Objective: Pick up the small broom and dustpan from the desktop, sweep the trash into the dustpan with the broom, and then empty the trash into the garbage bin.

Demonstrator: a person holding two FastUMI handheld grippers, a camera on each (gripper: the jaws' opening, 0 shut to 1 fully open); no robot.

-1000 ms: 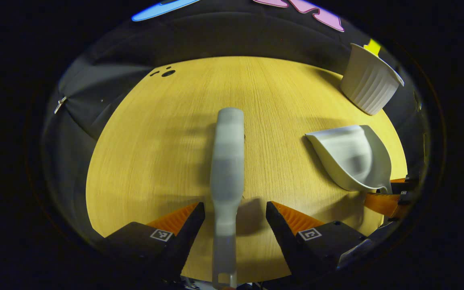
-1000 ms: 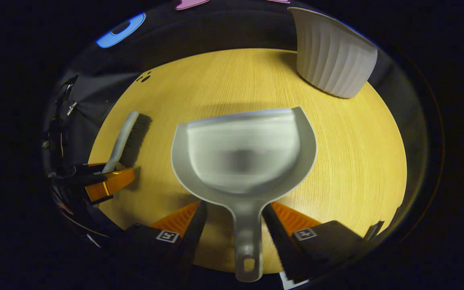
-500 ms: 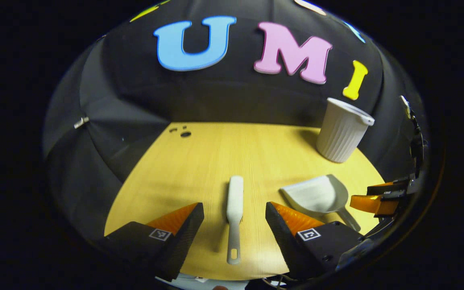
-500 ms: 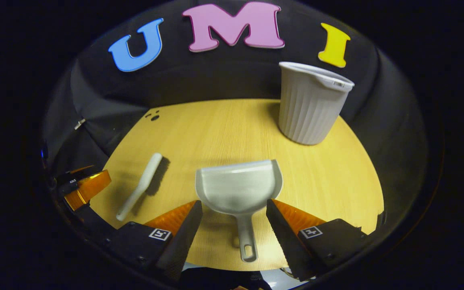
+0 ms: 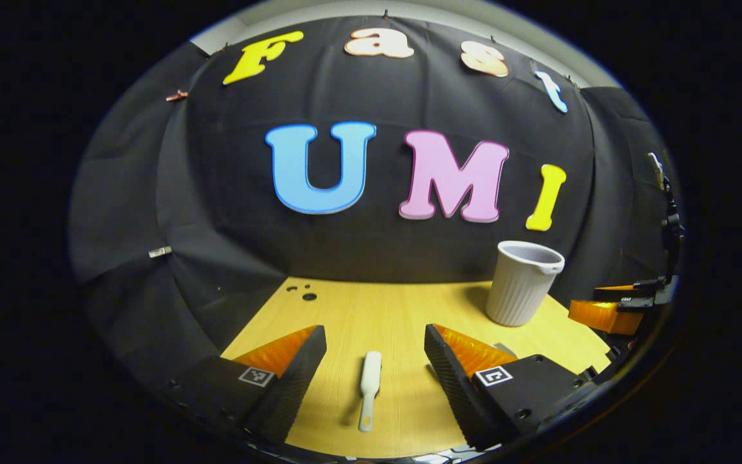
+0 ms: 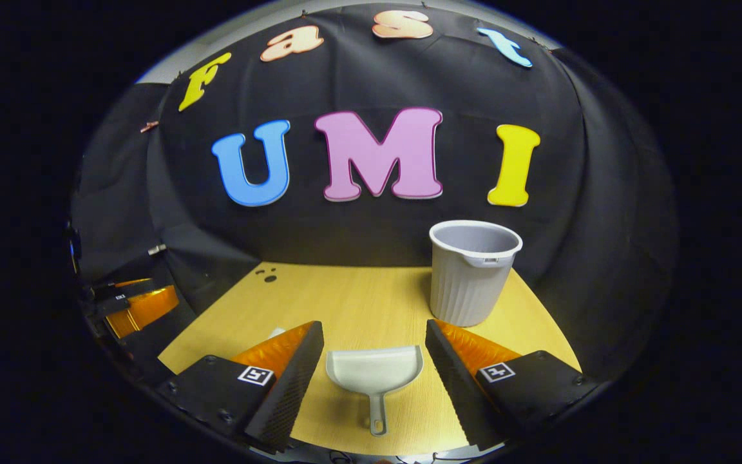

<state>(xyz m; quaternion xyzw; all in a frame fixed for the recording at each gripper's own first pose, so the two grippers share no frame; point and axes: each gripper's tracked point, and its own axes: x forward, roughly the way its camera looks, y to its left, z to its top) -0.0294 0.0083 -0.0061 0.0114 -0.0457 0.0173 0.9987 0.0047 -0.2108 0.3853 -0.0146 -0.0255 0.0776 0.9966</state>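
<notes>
Broom [image 5: 369, 381] and dustpan [image 6: 374, 371] back on the bench
Both hand-held grippers, left [image 5: 374, 351] and right [image 6: 374, 348], have pulled away, released and empty

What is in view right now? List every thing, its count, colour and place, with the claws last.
Broom: one, white, lying flat on the table, handle toward the camera, in line with the left claw's gap.
Dustpan: one, pale grey, flat on the table, handle toward the camera, in line with the right claw's gap.
Garbage bin: one, pale grey, ribbed, upright at the table's far right.
Table: one, light wood, with small dark spots at the far left corner.
Left claw: one, open, above the broom, not touching it.
Right claw: one, open, above the dustpan, not touching it.
</notes>
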